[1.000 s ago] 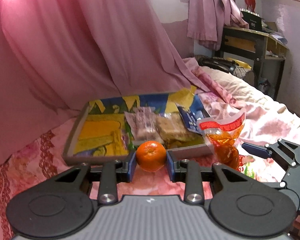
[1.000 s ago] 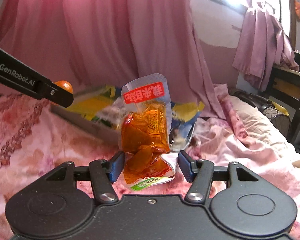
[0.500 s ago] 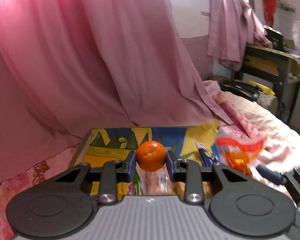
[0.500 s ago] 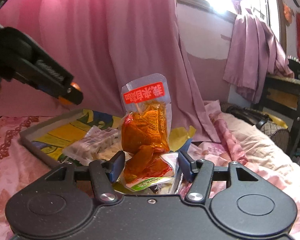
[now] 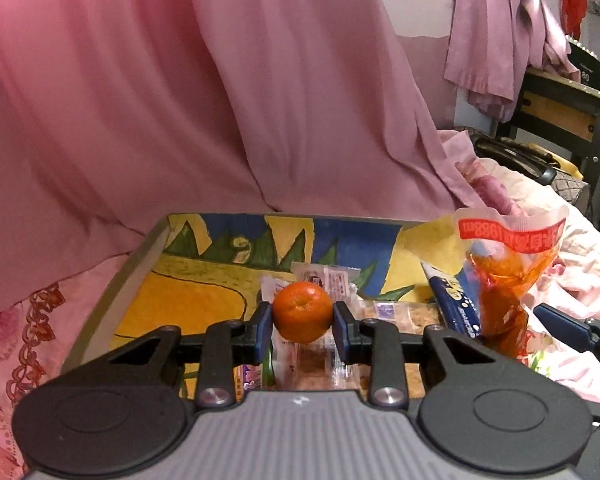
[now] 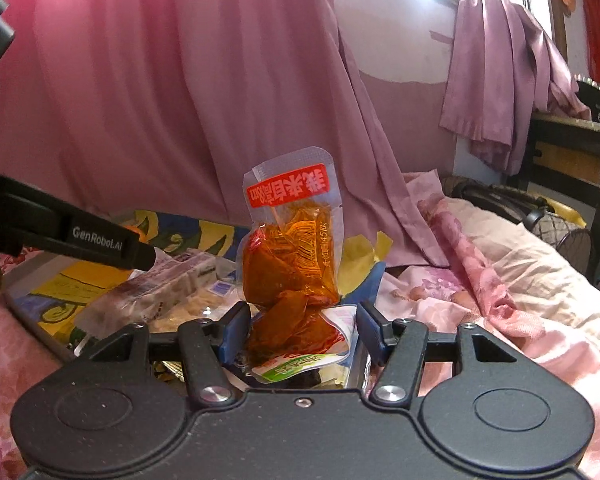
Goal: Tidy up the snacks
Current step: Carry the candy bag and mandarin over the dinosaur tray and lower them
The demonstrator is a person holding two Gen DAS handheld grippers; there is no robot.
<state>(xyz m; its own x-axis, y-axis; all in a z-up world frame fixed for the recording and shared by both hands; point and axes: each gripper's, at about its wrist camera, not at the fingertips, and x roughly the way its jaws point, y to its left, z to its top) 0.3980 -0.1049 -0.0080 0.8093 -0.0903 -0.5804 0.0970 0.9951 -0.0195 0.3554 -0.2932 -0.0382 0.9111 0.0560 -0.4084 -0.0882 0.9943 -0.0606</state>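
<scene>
The left gripper (image 5: 302,333) has its fingers (image 5: 263,330) narrowed onto a small orange tangerine (image 5: 302,312), one pad pressing each side of the fruit; the tangerine hangs over the tray (image 5: 148,256), above the clear-wrapped snack bars (image 5: 328,280) that lie in its middle; the bare yellow floor of the tray opens to the left of the fingers, so a free spot for the fruit seems to lie leftward and down rather than straight below.

The right gripper (image 6: 298,330) holds an orange snack pouch (image 6: 292,264) by its lower end, the fingers (image 6: 236,328) set at a middling width and closed onto the crumpled base; the pouch stands upright, its long axis running up from the fingers to the red label at the top; in the left wrist view this pouch (image 5: 504,280) hangs at the right edge of the tray, above the pink bed cover (image 6: 520,280); the tray floor lies to its left and forward.

Of the two, the left gripper looks nearer to a release, being well over the tray; the right one probably needs to come inward over the rim first, and the pouch would likely have to tip onto its side to lie flat.
</scene>
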